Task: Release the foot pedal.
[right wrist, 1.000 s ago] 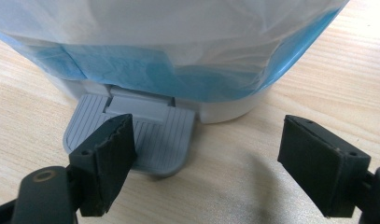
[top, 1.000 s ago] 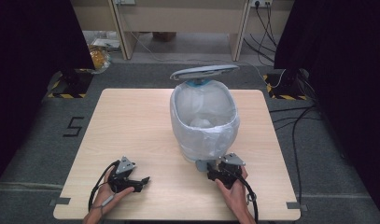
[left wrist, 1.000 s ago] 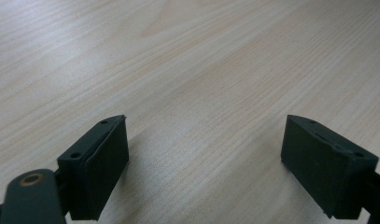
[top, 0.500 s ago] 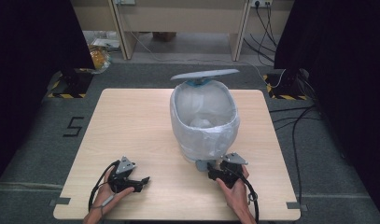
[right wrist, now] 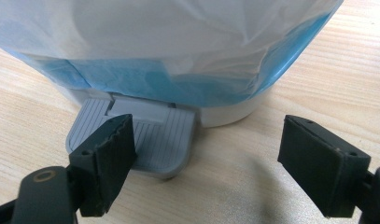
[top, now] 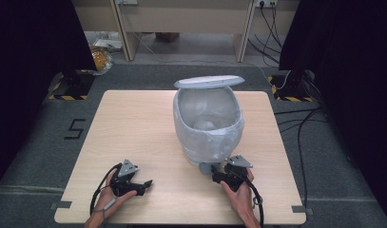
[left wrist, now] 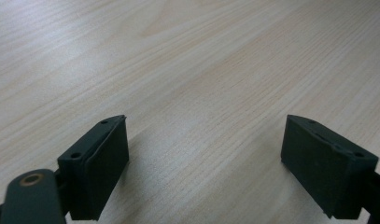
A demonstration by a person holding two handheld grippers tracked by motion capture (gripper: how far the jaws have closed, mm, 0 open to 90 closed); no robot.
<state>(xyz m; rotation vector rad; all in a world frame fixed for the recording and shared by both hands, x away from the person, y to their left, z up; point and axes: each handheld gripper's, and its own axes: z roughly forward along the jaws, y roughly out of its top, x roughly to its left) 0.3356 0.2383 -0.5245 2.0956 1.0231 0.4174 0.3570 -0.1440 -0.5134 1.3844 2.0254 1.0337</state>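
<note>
A grey pedal bin (top: 208,128) lined with a white bag stands at the middle of the wooden table (top: 134,123), its lid (top: 209,81) raised above the rim. In the right gripper view blue plastic shows through the bag (right wrist: 178,42) low on the bin. The ribbed grey pedal (right wrist: 145,135) juts from the bin's base toward the front edge. My right gripper (right wrist: 206,163) is open just in front of the pedal (top: 208,167), its left jaw overlapping the pedal's corner. My left gripper (top: 142,186) rests open at the front left, over bare wood (left wrist: 206,93).
Beyond the table's far edge stand desk legs (top: 127,38) and trailing cables (top: 295,118) on the dark floor. A yellow bag (top: 101,59) lies at the back left. Black curtains close both sides. A "5" is marked on the floor (top: 76,128).
The bin's lid has sunk a little toward the rim but stays open. Both grippers have hardly moved.
</note>
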